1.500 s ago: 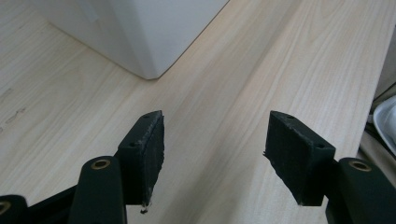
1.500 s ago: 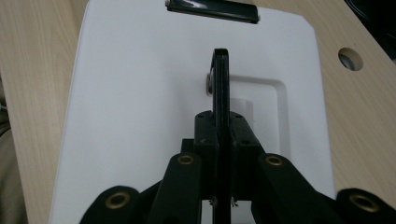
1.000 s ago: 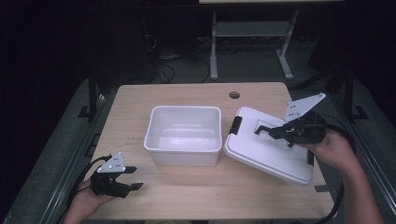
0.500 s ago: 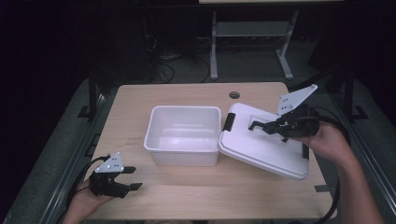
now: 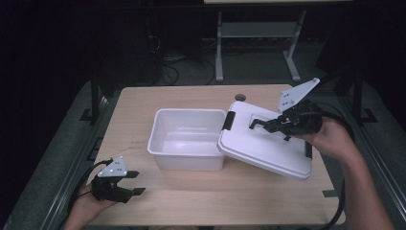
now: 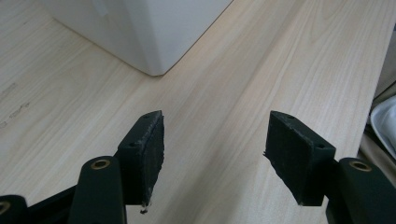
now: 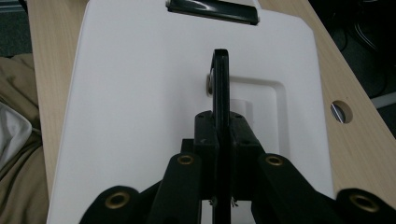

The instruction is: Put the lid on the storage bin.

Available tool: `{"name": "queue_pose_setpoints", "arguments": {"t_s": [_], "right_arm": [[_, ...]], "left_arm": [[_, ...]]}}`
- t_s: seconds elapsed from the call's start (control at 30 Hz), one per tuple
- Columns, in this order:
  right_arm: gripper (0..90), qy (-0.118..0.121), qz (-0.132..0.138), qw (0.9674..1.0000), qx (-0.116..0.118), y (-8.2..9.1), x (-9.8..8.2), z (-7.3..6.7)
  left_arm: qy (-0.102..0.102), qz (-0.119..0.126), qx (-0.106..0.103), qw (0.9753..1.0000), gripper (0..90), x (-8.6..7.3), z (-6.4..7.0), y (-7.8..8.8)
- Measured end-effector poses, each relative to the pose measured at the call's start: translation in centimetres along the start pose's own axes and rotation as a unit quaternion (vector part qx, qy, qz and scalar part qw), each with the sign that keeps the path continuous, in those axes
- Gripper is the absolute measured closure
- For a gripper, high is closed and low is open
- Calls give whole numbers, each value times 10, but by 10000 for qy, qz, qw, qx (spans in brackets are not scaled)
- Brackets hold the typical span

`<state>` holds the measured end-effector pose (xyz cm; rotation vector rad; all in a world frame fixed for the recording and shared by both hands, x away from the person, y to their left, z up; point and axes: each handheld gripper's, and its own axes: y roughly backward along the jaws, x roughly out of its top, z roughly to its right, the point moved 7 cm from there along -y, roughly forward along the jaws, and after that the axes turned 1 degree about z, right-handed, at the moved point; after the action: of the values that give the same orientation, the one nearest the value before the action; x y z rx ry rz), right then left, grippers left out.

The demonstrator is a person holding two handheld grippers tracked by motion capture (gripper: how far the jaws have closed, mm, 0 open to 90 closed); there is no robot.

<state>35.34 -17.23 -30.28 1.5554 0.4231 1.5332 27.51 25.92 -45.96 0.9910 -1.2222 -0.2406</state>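
A white open bin (image 5: 186,162) stands mid-table, nothing visible inside. My right gripper (image 5: 275,125) is shut on the thin black handle (image 5: 256,122) of the white lid (image 5: 268,148). The lid hangs tilted, its left edge with a black latch (image 5: 228,120) over the bin's right rim. In the right gripper view the handle (image 7: 221,88) stands edge-on between the gripper's (image 7: 221,135) closed jaws above the lid (image 7: 140,116). My left gripper (image 5: 134,183) rests open at the table's front left. Nothing lies between its (image 6: 215,158) pads; the bin's corner (image 6: 149,32) is ahead.
The wooden table (image 5: 143,105) has a round cable hole (image 5: 240,97) at its back edge. A second black latch (image 5: 308,149) sits on the lid's right end. Behind the table stands a grey metal frame (image 5: 220,48) on a dark floor.
The right gripper has carried the lid left and slightly up, so its latch end now overlaps the bin's right rim. The left gripper has stayed put.
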Motion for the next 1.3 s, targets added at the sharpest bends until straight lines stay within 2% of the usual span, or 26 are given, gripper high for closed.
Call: {"name": "queue_pose_setpoints", "arguments": {"t_s": [0.4, 0.77, 1.3], "right_arm": [[838, 131, 26, 9999, 82, -5, 25, -2], [838, 324, 62, 9992, 208, -22, 51, -4], [838, 484, 146, 9981, 359, -47, 82, -5]], "left_arm": [[-20, 21, -13, 10000, 366, 0, 0, 1], [-18, 27, -26, 10000, 361, 1, 1, 0], [-13, 22, -56, 10000, 357, 0, 0, 0]]}}
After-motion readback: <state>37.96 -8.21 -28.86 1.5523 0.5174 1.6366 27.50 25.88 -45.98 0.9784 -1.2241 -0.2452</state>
